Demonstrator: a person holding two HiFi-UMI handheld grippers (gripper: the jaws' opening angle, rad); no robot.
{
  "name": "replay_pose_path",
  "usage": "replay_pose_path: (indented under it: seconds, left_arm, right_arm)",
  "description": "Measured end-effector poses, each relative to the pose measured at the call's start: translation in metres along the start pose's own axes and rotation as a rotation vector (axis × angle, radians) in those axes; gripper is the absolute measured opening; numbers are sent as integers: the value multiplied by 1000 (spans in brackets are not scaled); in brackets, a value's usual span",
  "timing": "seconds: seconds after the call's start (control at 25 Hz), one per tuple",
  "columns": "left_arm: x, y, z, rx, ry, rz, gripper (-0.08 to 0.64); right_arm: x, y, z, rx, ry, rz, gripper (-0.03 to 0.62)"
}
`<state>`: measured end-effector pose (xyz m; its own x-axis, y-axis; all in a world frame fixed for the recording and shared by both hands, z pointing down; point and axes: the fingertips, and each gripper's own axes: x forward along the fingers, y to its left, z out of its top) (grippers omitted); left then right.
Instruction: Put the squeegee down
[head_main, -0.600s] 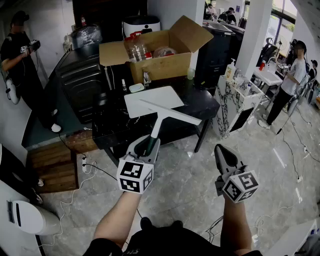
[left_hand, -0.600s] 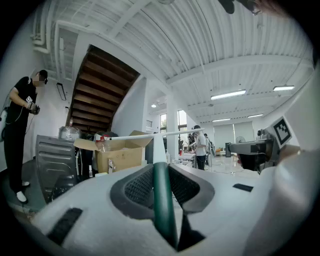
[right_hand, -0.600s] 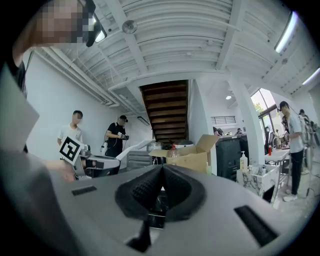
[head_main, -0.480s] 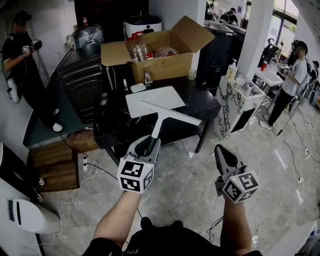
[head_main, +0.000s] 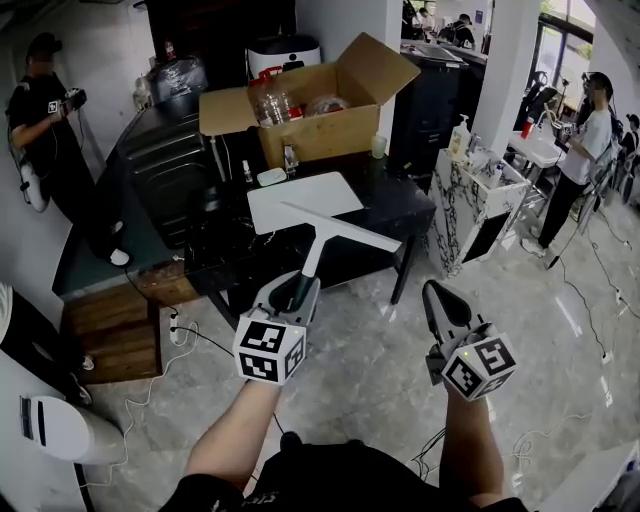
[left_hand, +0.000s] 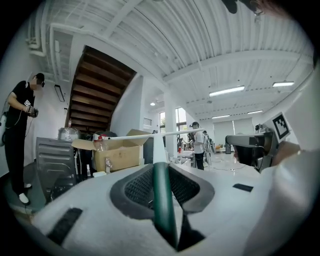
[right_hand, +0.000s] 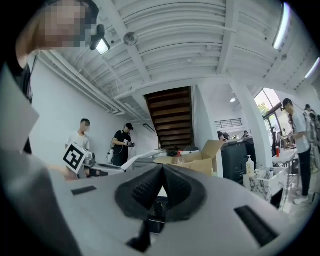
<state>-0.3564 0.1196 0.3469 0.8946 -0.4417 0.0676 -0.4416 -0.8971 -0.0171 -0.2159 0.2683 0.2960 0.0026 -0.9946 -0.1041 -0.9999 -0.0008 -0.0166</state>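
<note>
The left gripper (head_main: 296, 287) pointed level towards the black table (head_main: 405, 212), and its jaws were clamped on the dark green handle of the squeegee (head_main: 318, 238). In the left gripper view the handle ran straight up between the textured pads of that gripper (left_hand: 162, 172), which pressed on it from both sides. The squeegee (left_hand: 159, 150) was therefore in the air, not lying on anything. Its white neck rose ahead of the jaws, and its long white blade stretched crosswise at the far end. From the head view the blade lay across the near edge of the white board (head_main: 300, 190) that rested flat on the table. It looked to hang above the board rather than touch it. The right gripper (head_main: 437, 292) hovered over the tiled floor (head_main: 370, 375), beside the left one and apart from the table. In its own view the jaws of the right gripper (right_hand: 162, 172) met at their tips with nothing between them. At the back of the table stood an open cardboard box (head_main: 320, 132) with plastic bottles (head_main: 272, 100) in it. One person (head_main: 42, 115) stood far left, and another (head_main: 585, 150) stood far right.
</note>
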Motion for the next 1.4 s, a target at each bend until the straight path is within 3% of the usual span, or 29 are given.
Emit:
replay_pose_path:
  seconds: [0.4, 0.72, 1.08, 1.4]
  left_arm:
    - [6, -52, 4, 2, -22, 1, 104]
    - [28, -51, 2, -26, -46, -6, 104]
    - [119, -10, 0, -48, -65, -49, 104]
    - [238, 57, 9, -43, -60, -107, 104]
  right_arm:
    - [-49, -39, -5, 72, 10, -33, 5]
    - [-42, -51, -20, 78, 63, -11, 6]
    - [28, -91, -44, 69, 123, 11, 6]
    - [155, -155, -62, 77, 170, 1, 6]
